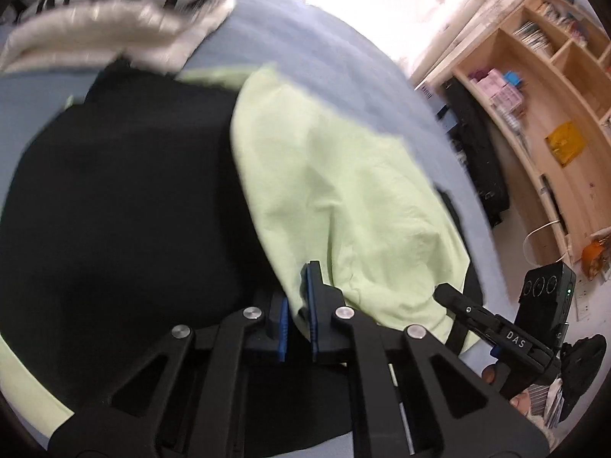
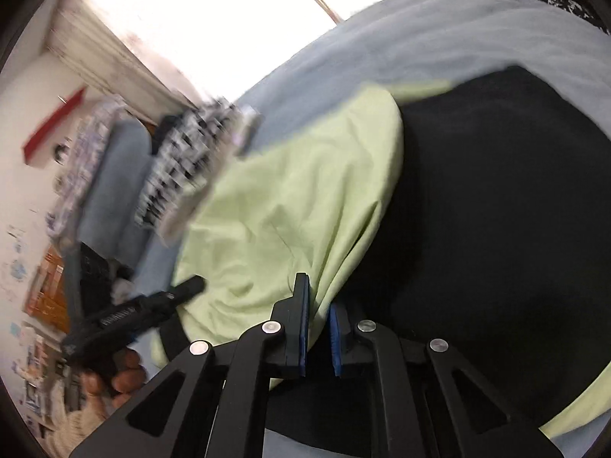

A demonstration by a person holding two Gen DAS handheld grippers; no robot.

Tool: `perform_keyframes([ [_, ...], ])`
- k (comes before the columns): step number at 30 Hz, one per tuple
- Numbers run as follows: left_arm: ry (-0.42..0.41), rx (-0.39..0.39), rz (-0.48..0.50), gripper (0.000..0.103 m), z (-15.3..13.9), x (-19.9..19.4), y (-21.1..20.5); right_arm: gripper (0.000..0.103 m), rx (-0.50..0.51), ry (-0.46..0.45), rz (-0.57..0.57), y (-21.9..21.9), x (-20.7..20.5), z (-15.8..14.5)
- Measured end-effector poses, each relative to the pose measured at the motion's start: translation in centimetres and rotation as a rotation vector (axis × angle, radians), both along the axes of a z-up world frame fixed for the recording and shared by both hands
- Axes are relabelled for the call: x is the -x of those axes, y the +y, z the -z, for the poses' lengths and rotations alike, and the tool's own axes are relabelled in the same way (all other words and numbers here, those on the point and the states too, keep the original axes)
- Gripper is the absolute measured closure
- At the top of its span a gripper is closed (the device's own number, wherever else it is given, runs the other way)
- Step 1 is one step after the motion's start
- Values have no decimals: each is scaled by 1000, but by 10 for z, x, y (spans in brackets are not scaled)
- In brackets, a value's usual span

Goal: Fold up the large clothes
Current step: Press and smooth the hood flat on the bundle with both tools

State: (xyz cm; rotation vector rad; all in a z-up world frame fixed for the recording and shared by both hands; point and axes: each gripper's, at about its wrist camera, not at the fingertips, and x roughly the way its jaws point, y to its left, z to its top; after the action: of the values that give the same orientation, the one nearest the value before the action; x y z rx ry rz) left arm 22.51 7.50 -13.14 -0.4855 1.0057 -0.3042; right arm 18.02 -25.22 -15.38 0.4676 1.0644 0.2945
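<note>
A: Item one, the garment. What is being recorded?

B: A pale green cotton garment with a black inner face is being listed as lying on the pale blue bed sheet. One green panel is being seen turned over onto the black area, with its fold edge running beside the black.

A: And the left hand-held gripper?

B: It is being noted as clamped on the green fabric's lower edge, the cloth being pinched between its blue pads.

A: The right hand-held gripper?

B: The same is being entered: a bunched edge of the green cloth is being gripped between its blue-lined fingers. In the left wrist view this unit is being seen at the lower right, close to the garment's hem.

A: Other stock on the bed?

B: A folded stack of black-and-white checked cloth over cream knit is being logged beyond the garment, blurred. A wooden open shelf unit with boxes is being noted beside the bed, and a dark case is being seen standing between shelf and bed.

A: Any skin visible?

B: Fingers of a hand are being seen wrapped around the other unit's handle in the right wrist view.
</note>
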Motion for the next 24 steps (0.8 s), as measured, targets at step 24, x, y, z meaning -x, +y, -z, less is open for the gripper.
perform_keyframes([
  [24, -192, -176, -91, 90, -55, -4, -17, 62, 169, -229, -102, 77, -33, -70],
])
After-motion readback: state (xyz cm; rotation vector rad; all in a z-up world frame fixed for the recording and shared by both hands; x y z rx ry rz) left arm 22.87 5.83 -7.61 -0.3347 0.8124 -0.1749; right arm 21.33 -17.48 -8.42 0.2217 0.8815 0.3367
